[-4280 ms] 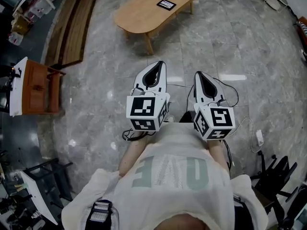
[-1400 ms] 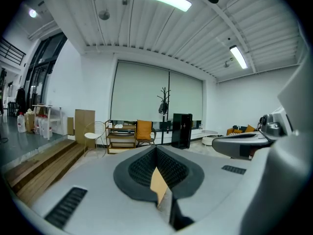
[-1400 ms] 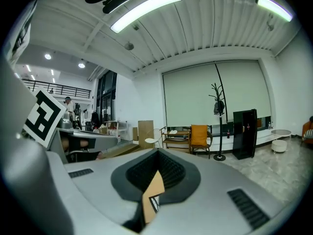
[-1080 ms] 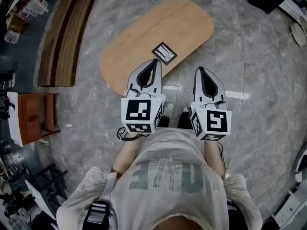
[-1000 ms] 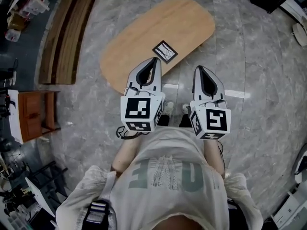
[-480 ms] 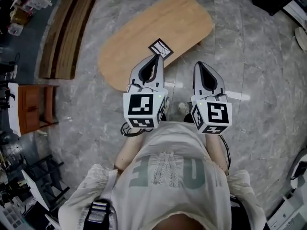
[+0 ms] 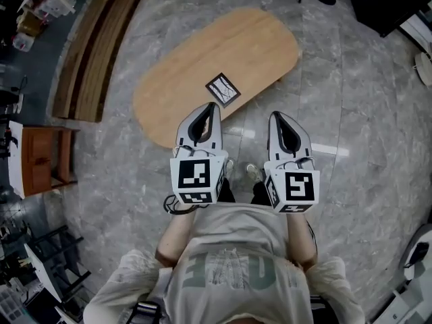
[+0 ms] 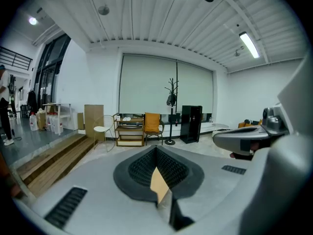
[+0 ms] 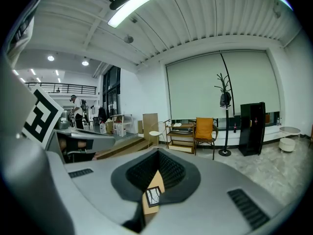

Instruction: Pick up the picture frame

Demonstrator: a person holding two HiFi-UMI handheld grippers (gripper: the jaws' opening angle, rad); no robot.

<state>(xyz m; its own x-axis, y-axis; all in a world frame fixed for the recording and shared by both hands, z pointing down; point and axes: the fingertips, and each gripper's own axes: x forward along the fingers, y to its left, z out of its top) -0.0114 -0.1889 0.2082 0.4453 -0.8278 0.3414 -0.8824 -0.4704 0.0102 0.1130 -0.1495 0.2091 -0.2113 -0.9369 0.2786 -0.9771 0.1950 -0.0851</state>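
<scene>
The picture frame (image 7: 223, 89) is black-edged, the table (image 7: 202, 52) light tan wood, the floor (image 7: 358, 93) grey-veined marble.

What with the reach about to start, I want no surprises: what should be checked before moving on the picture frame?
Picture frame located, lying flat on the wooden table: ok.
Table around it free of other things: ok.
Left gripper empty: ok; jaws apart for a grasp: not ok, together.
Right gripper empty: ok; jaws apart: not ok, together.
Grippers over the frame: not ok, both short of it.
Graspable raised edge on the frame: cannot tell.
</scene>
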